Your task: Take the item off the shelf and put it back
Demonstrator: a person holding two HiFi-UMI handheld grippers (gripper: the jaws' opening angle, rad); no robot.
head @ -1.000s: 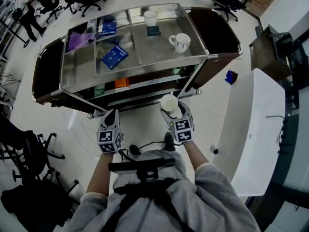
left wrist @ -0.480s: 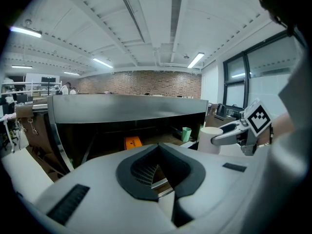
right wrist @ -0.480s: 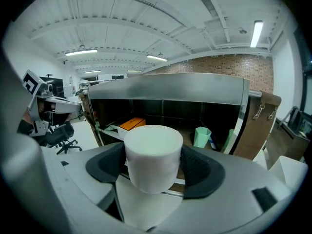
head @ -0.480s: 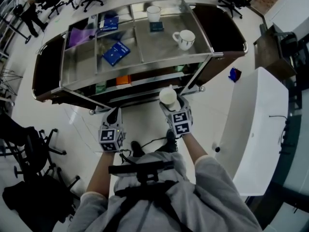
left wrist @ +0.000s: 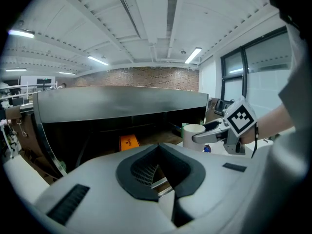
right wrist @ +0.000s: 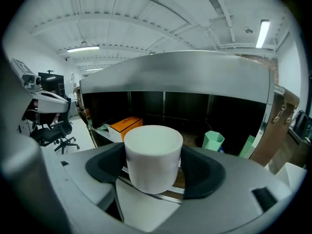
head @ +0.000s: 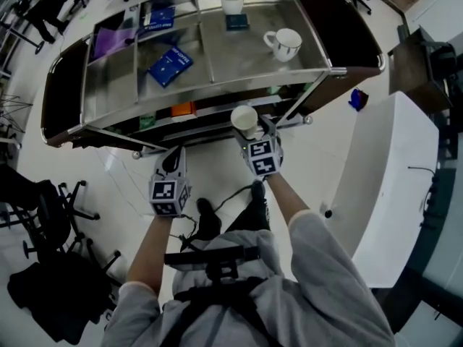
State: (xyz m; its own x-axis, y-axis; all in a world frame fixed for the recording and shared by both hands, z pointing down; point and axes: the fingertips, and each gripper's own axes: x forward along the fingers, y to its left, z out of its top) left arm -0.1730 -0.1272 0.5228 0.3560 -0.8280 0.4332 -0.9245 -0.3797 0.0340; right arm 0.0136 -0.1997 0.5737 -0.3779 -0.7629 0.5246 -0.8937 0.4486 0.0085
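Steel cart's lower shelf (head: pixel 210 113) sits mid-frame, straight beyond the right tool (head: pixel 249 130), which clamps the upright white cup (head: pixel 244 117); left tool (head: pixel 172 161) closed, empty.

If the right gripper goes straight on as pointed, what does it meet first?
Likely the metal front rail of the lower shelf, just under the white cup the right gripper is shut on. Above it the way leads into dark open shelf between the orange box and green container; depth is unclear.

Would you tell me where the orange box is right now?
Head view: orange box on the cart's lower shelf, left of the white cup in the right gripper.
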